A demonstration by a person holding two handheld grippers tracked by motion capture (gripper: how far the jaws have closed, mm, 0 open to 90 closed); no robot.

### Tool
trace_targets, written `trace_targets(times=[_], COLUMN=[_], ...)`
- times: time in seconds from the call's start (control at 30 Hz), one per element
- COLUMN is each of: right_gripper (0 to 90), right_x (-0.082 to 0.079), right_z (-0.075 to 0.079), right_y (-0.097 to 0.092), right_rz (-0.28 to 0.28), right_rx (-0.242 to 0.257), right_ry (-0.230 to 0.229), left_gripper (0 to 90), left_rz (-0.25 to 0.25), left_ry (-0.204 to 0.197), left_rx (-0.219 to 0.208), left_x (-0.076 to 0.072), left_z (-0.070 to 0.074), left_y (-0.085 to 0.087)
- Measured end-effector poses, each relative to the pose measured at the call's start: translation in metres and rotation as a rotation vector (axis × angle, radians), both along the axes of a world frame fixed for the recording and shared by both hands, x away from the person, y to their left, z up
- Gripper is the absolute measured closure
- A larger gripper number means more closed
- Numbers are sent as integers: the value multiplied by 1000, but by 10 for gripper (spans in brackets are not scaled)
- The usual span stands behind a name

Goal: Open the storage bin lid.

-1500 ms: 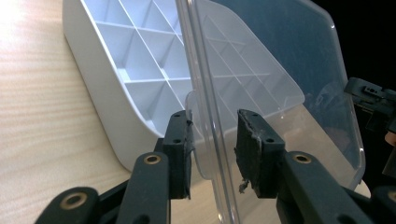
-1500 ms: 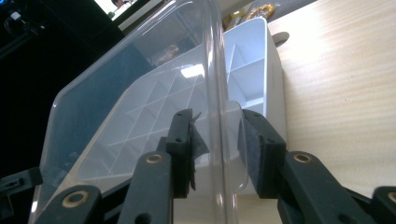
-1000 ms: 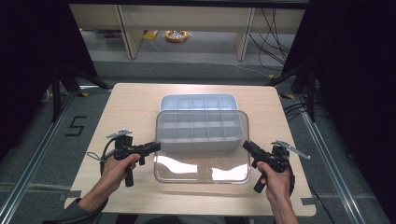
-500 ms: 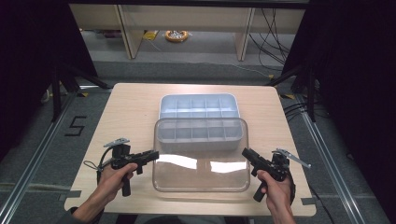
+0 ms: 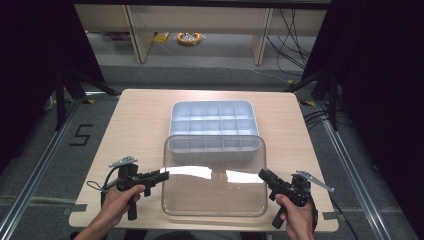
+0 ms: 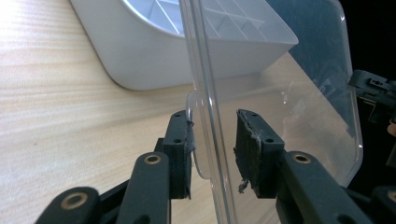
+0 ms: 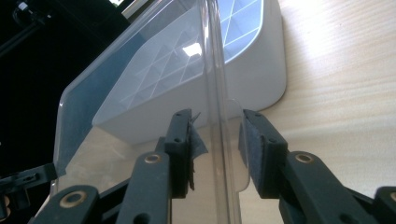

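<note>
Drawing the clear lid (image 5: pixel 214 185) back off the white divided tray (image 5: pixel 213 117): next to a second ago, sits nearer the front edge of the table (image 5: pixel 140 120) and lower, overlapping only the tray's nearest row where before reached over about two. Gripped on both short sides: pinched at the left rim by the left gripper (image 5: pixel 162 175) and at the right rim by the right gripper (image 5: pixel 262 175), both pairs of jaws closed on the thin plastic edge with nothing else between them. Cannot tell whether the far edge rests on the tray's near wall or hangs just above it. Looks like an uncovering nearly done; probably calls for clearing that last row, then laying the lid flat on the bare wood in front. Worth watching for the slick rim slipping if one hand gets ahead of the other. Underneath, pale wood-grain tabletop, with a bright streak of glare across the lid. Around, dark curtains on both sides, grey floor with rails and a "5" marked at the left, shelving and loose cables at the back.
</note>
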State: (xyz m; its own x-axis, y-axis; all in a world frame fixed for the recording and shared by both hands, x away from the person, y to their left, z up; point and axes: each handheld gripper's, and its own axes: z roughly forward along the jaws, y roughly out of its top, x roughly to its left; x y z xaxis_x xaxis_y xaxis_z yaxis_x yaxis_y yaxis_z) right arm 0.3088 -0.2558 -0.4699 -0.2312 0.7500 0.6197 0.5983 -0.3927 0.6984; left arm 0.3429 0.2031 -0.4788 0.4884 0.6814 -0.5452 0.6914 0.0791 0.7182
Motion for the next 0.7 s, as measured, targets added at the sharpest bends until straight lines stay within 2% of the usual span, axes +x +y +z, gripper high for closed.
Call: trace_targets(times=[0.03,0.07,0.1,0.13,0.17,0.23,0.27,0.33,0.37,0.53,0.57,0.6,0.63,0.67,0.7], right_gripper=[653,652,652,652,652,651,651,651,651,649,649,649,649,647,647], right_x=[-1,-3,-3,-4,-4,-8,-8,-11,-12,-16,-18,-17,-17,-19,-19], right_z=[-1,-1,-1,-4,-7,-7,-10,-10,-12,-15,-15,-17,-18,-18,-21], right_y=[-1,2,2,0,-1,0,-1,0,-1,-2,-1,-3,-3,-2,-2], right_rz=[2,-8,-8,1,15,3,15,5,19,11,-1,12,18,17,16], right_rx=[-34,-1,-1,-27,-22,-32,-25,-23,-20,-27,-15,-33,-26,-14,-38], right_ry=[-8,21,21,-1,-32,9,-15,20,-5,24,49,31,20,49,36], left_gripper=[652,651,650,648,648,647,646,646,645,643,643,642,642,643,643], left_rz=[-3,-8,-8,-8,-14,-16,-20,-35,-25,-40,-37,-45,-41,-45,-42], left_ry=[6,9,9,9,14,25,31,35,41,56,60,59,63,67,73], left_rx=[1,0,0,7,6,-1,9,20,10,7,5,14,10,14,16], left_x=[-1,-1,-1,-3,-5,-7,-8,-11,-12,-17,-17,-18,-18,-19,-19], left_z=[0,-1,-1,-3,-5,-8,-9,-11,-12,-16,-16,-17,-18,-19,-20], left_y=[0,0,0,0,0,0,0,2,0,0,0,0,-1,0,-1])
